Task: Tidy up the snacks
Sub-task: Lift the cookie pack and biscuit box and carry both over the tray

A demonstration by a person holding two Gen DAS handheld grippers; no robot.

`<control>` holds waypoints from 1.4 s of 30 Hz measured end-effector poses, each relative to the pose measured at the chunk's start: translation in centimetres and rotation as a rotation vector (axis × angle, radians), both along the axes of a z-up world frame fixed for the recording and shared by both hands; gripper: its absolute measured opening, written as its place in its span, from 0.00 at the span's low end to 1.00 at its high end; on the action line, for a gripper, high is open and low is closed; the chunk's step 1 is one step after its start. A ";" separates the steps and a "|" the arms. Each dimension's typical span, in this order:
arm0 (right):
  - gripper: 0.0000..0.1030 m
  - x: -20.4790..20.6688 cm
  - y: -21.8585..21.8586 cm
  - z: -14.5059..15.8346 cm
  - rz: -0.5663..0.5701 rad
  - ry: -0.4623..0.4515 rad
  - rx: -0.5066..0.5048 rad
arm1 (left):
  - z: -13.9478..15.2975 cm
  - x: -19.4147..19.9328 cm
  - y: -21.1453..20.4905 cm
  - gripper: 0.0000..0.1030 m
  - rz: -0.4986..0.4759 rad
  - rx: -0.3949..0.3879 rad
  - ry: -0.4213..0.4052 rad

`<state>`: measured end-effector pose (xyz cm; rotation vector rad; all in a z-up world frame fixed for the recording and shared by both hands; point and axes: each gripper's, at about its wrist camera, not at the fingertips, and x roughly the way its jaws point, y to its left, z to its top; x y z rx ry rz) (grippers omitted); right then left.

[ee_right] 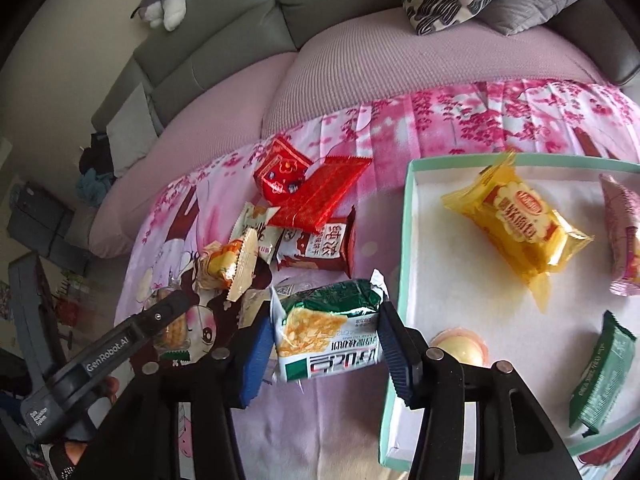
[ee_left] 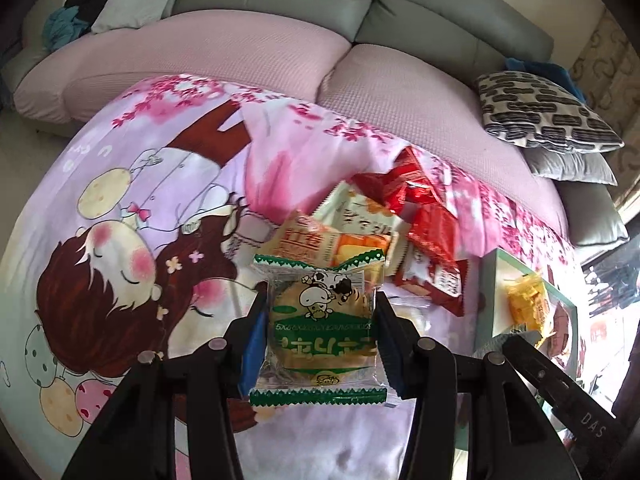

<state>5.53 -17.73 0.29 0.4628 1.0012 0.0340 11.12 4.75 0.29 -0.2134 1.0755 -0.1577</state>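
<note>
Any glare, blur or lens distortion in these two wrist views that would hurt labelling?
Left wrist view: strong fisheye bending with dark corners; the window side at right is blown out around the tray; the green-edged packet is sharp. Right wrist view: same bending; the tray floor is bright, the yellow packet legible; the green-and-white packet shows slight foil sheen.

Left gripper (ee_left: 320, 320) and right gripper (ee_right: 324, 340): black plastic linkage arms, round silver pivot pins, ribbed blue finger pads (ee_right: 256, 364). White "GenRobot.AI" lettering on the body.
</note>
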 end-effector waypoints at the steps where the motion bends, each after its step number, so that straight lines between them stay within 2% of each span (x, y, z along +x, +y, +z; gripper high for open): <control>1: 0.52 -0.2 0.0 0.2 -0.006 -0.004 -0.023 | 0.0 0.0 -0.2 0.50 -0.004 0.004 0.001; 21: 0.53 0.4 1.1 -3.2 0.055 0.099 0.000 | -1.1 -0.3 -1.1 0.50 -0.016 0.058 0.054; 26: 0.52 0.6 1.5 -3.4 0.063 0.091 -0.037 | -1.0 -0.4 -1.3 0.50 -0.020 0.063 0.051; 33: 0.50 0.4 1.4 -2.8 0.064 0.062 -0.032 | -0.8 -0.4 -1.3 0.50 -0.020 0.066 0.043; 42: 0.50 -0.8 0.4 -0.1 0.038 -0.006 0.013 | 0.6 -0.9 -1.6 0.50 -0.023 0.065 -0.003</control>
